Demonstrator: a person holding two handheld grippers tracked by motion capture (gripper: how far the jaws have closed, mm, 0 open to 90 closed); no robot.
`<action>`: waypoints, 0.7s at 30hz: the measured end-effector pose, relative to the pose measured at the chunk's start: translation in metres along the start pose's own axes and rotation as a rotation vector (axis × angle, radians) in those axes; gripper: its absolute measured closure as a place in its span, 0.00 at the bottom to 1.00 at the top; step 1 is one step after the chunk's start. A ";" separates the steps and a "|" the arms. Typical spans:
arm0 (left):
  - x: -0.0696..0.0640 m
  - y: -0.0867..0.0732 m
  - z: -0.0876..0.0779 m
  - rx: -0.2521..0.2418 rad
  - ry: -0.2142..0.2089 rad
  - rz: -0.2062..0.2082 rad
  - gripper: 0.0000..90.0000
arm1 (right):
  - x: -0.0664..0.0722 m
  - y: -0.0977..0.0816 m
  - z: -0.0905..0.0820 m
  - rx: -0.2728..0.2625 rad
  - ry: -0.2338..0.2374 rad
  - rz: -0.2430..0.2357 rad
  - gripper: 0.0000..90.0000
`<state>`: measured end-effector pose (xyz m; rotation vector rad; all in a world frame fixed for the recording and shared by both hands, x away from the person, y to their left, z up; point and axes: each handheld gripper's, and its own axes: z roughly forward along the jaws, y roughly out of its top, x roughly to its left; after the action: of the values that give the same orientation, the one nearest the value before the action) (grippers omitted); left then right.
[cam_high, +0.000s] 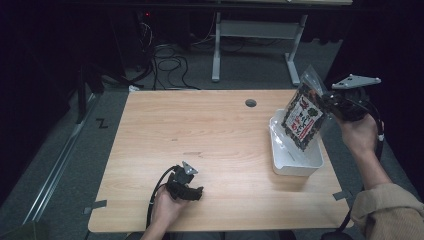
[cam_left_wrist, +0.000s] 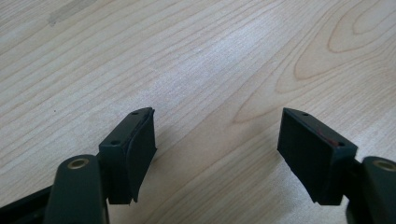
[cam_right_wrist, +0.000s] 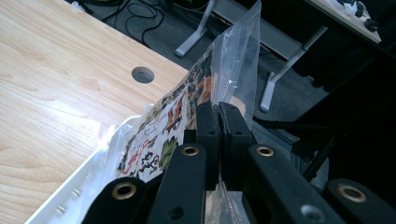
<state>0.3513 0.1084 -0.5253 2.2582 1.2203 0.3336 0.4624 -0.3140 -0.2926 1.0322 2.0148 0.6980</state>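
Observation:
My right gripper (cam_high: 326, 101) holds a clear plastic bag (cam_high: 303, 119) of dark dried food with a white, red and green label, tilted in the air above a white plastic bin (cam_high: 296, 170) at the table's right side. In the right gripper view the jaws (cam_right_wrist: 218, 114) are pinched together on the bag (cam_right_wrist: 233, 56) at its clear edge, with the bin's rim (cam_right_wrist: 84, 182) below. My left gripper (cam_high: 196, 192) rests low on the table near the front edge. Its jaws (cam_left_wrist: 217, 149) stand apart with only bare wood between them.
The wooden table (cam_high: 200, 135) has a round cable hole (cam_high: 250, 103) at the back, left of the bin. Behind the table are a desk frame (cam_high: 255, 30) and cables (cam_high: 167, 62) on the floor. Tape marks sit at the front corners.

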 end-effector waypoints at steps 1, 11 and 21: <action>0.000 0.000 0.000 0.000 0.000 0.000 0.31 | 0.000 0.000 0.000 0.000 0.000 0.000 0.99; 0.000 0.000 0.001 0.004 0.001 0.003 0.31 | -0.002 -0.010 0.003 0.013 -0.017 -0.015 0.99; -0.001 0.000 0.002 0.011 0.001 0.003 0.31 | -0.011 -0.017 0.001 0.011 -0.027 -0.006 0.99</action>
<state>0.3517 0.1073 -0.5274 2.2695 1.2218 0.3300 0.4602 -0.3325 -0.3016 1.0362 2.0000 0.6665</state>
